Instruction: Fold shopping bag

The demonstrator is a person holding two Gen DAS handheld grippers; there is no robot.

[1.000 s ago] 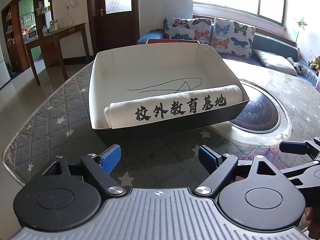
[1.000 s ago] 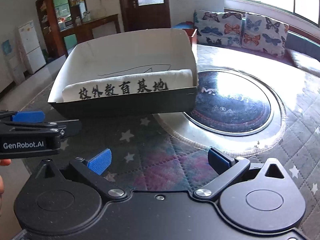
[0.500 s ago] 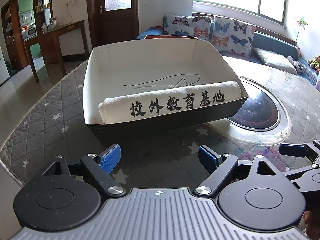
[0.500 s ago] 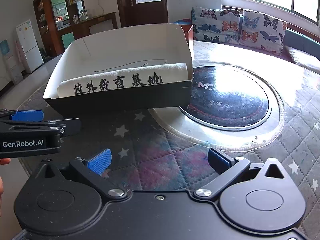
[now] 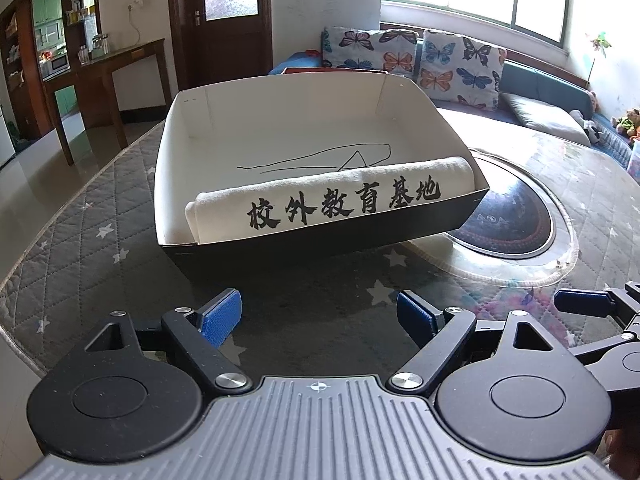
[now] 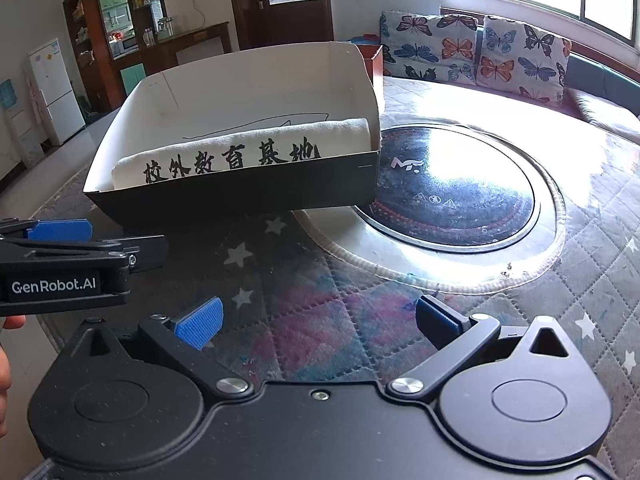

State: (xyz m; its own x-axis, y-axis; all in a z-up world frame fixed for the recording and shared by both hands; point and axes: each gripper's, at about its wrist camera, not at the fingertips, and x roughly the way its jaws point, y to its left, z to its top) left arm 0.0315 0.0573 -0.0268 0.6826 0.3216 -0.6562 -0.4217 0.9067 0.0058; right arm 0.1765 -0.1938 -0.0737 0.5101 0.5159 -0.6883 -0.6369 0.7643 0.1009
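The shopping bag (image 5: 320,204) is cream cloth with black Chinese characters, rolled into a long bundle. It lies along the near wall inside a box (image 5: 280,128) that is black outside and white inside. It also shows in the right wrist view (image 6: 248,150), in the same box (image 6: 248,80). My left gripper (image 5: 320,314) is open and empty, above the table just short of the box. My right gripper (image 6: 320,322) is open and empty, to the right of the left one and also short of the box.
The box stands on a round table with a quilted star-pattern cover (image 5: 100,240). A round dark glass inset (image 6: 452,196) lies right of the box. A sofa with butterfly cushions (image 5: 440,64) is behind. The table's left edge (image 5: 24,280) is close.
Both grippers have drifted a little to the right and back from the box, so it sits further left and smaller in view. The bag has not moved. Both grippers stay open.
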